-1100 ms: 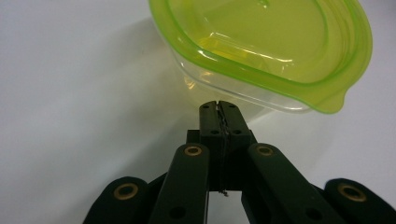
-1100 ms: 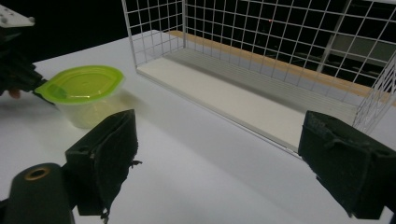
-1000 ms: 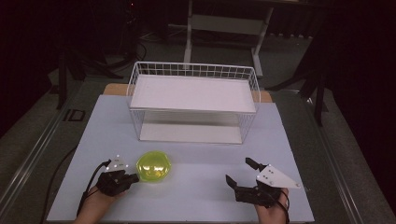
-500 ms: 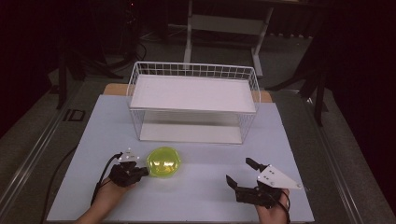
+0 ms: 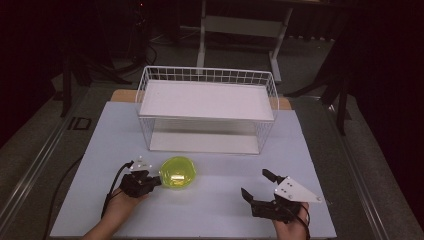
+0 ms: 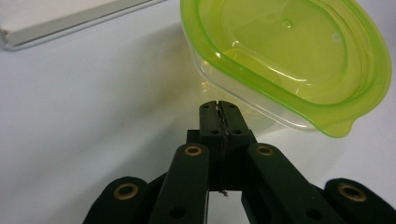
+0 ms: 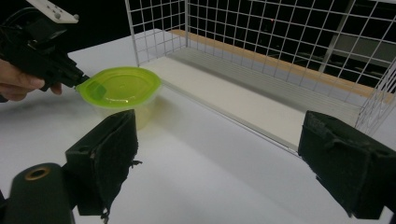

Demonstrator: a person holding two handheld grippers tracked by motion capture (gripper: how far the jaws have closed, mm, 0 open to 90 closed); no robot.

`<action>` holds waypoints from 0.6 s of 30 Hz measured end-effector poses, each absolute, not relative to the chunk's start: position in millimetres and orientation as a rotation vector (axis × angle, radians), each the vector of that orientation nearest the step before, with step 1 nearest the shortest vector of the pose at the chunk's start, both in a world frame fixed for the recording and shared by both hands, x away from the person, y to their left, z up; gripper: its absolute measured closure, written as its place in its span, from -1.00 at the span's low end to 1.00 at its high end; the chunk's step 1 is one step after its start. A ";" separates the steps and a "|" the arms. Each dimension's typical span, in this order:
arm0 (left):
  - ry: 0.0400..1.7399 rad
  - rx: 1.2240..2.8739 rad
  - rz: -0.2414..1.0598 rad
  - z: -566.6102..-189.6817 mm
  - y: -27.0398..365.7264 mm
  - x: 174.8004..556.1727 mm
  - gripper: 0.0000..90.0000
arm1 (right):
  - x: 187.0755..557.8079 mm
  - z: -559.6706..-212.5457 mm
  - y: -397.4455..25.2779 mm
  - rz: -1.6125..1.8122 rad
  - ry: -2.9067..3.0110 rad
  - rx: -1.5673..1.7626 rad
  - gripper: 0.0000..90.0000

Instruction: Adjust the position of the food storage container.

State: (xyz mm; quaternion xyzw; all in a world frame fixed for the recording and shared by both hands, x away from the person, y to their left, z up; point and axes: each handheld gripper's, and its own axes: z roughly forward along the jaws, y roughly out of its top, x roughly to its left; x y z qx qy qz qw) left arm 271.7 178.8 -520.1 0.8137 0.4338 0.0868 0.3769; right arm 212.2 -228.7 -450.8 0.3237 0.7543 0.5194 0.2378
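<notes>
A lidded green plastic container [image 5: 177, 173] sits on the white table [image 5: 215, 210], a little in front of the white wire basket [image 5: 207, 107] and toward the person's left. The left gripper [image 5: 155, 181] is right against the container's near-left side; in the left gripper view its two black jaws are pressed flat together with nothing between them, their tips [image 6: 218, 106] just under the overhanging green lid rim [image 6: 327, 122], at the clear wall of the tub. Whether the tips actually touch the wall I cannot tell from here. In the right gripper view that same gripper's nose meets the edge of the lid [image 7: 119, 87], with the person's fingers [image 7: 21, 86] wrapped behind it. The right gripper [image 5: 257, 186] rests low over the table on the person's right, well apart from the container, its jaws spread wide and holding nothing; the grey three-cornered plate [image 5: 295, 191] sits on top of it. In its own view the two padded jaws stand far apart, with the container and the basket's white floor panel [image 7: 261, 105] seen between them.
</notes>
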 end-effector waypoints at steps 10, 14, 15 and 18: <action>1.102 2.082 0.198 -522.3 154.3 289.6 1.00 | 212.5 -451.6 -228.5 1.426 2.073 0.887 -0.73; 1.107 2.087 0.209 -522.4 153.3 290.8 1.00 | 211.9 -451.4 -228.7 1.424 2.073 0.886 -0.73; 1.112 2.088 0.217 -521.9 154.7 290.3 1.00 | 211.9 -451.3 -228.8 1.425 2.074 0.886 -0.73; 1.135 2.066 0.235 -519.8 162.4 290.3 1.00 | 211.9 -451.1 -228.5 1.423 2.070 0.885 -0.73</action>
